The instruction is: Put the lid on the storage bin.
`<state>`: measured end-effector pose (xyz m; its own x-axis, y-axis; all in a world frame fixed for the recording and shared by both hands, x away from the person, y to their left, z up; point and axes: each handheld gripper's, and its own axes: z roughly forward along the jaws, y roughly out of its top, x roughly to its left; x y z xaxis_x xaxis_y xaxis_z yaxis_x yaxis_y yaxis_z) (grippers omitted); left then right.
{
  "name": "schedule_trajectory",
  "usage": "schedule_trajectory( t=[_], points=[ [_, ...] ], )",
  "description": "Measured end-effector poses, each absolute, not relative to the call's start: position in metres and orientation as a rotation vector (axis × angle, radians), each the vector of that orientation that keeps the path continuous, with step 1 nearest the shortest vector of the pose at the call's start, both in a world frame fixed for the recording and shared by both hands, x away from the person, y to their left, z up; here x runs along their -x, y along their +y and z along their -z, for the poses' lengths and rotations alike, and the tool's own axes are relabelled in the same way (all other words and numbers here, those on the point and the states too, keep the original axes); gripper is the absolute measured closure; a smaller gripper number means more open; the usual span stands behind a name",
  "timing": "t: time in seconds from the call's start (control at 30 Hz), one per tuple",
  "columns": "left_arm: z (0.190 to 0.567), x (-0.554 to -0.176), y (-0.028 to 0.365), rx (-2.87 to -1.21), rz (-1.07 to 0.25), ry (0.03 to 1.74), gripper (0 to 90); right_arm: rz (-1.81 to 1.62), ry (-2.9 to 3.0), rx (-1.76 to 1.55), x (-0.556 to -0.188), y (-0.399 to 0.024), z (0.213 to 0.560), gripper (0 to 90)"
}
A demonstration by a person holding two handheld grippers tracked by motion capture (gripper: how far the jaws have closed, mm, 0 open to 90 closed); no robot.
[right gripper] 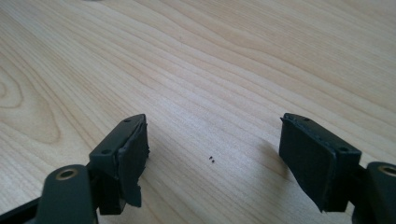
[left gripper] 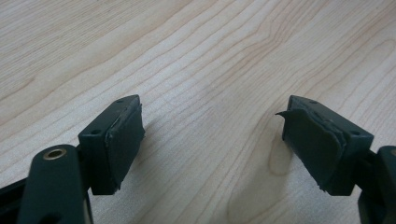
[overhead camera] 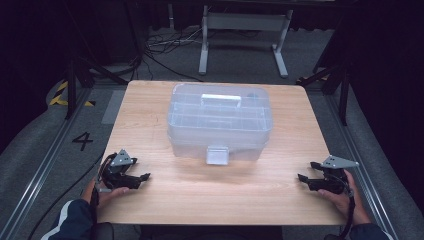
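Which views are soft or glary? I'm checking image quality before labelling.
High view: dim surroundings, pale glare on the light wooden table in front of the clear plastic lidded box, whose edges look hazy. Left gripper view: wood grain sharp, near black pads slightly soft. Right gripper view: the same, soft shadows beneath the jaws.

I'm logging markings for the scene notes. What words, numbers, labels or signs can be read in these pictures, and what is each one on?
"4": a dark number on the grey floor, left of the wooden table.
The clear plastic box shows no readable label or brand.
Neither gripper view shows any text on the fingers or the wood.
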<state>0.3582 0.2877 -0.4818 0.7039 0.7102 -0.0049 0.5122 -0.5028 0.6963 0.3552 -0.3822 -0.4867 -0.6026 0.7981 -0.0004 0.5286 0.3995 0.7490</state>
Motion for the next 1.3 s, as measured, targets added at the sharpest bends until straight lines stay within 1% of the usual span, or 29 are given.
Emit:
schedule_trajectory(
  t=[1.3],
  points=[
    [0.4820,-0.3582,0.2872,-2.215,-0.362,0.934,20.3,-1.040,2.304,-1.157,-0.3563,-0.3832,0.4869,23.9]
  ],
)
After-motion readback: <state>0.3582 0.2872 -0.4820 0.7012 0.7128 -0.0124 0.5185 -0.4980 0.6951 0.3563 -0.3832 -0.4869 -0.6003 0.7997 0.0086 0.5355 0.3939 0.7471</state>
